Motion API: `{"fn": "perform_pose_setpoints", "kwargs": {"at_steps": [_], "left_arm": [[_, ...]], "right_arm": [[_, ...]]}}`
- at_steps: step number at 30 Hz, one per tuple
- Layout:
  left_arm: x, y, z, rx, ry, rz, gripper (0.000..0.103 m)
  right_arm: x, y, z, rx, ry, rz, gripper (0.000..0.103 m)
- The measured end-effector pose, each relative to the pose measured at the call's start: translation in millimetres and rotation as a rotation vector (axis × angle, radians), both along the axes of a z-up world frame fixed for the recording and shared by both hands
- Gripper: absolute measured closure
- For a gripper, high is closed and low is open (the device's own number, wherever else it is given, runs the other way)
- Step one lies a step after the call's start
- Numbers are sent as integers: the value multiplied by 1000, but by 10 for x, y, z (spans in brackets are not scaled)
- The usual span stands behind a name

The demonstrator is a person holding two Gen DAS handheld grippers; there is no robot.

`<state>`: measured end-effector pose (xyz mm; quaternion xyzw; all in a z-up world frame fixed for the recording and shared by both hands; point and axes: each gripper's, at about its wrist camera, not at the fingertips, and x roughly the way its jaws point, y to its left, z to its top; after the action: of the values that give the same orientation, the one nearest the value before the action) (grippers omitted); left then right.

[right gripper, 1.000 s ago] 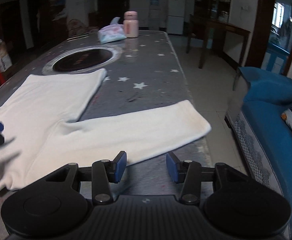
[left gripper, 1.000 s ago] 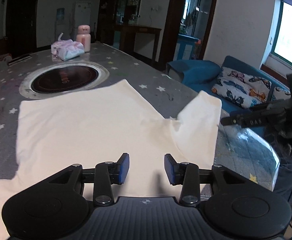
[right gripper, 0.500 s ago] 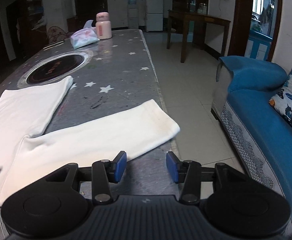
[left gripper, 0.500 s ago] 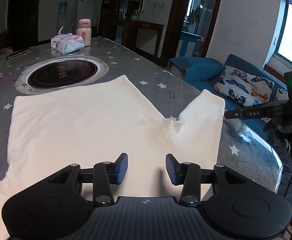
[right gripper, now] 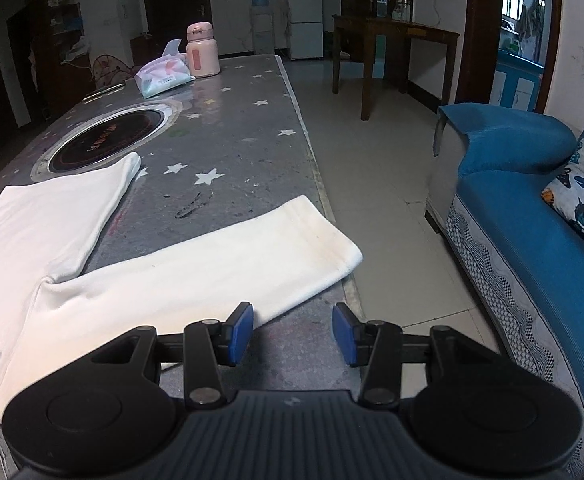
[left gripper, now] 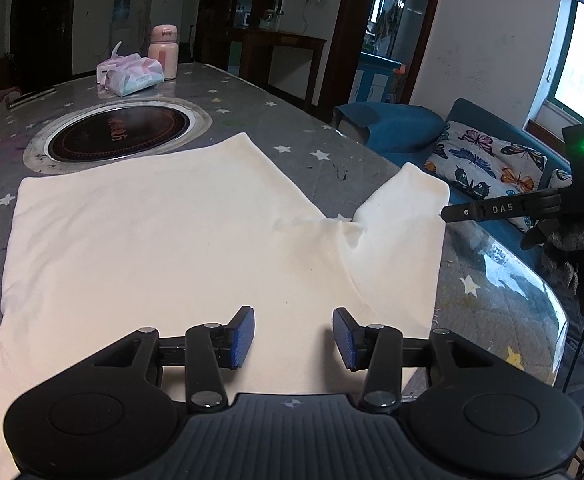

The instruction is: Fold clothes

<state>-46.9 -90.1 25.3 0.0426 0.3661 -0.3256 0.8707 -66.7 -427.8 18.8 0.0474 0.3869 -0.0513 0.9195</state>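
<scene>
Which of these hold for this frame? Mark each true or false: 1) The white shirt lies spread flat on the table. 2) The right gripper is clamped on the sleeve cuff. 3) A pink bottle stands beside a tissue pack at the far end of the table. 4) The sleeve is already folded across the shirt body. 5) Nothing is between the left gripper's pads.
1) True: the white shirt lies flat on the table.
2) False: the right gripper is open, short of the sleeve, nothing between its pads.
3) True: the pink bottle stands next to the tissue pack.
4) False: the sleeve stretches out sideways toward the table edge.
5) True: the left gripper hovers open above the shirt.
</scene>
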Motion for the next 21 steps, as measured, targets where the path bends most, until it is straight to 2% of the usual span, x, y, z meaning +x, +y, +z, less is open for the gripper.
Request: {"fn": "perform_pose_setpoints", "kwargs": {"at_steps": [21], "left_arm": [[-13, 27, 10, -5, -1, 8, 56]], "right_arm": [[47, 53, -3, -1, -3, 7, 59]]}}
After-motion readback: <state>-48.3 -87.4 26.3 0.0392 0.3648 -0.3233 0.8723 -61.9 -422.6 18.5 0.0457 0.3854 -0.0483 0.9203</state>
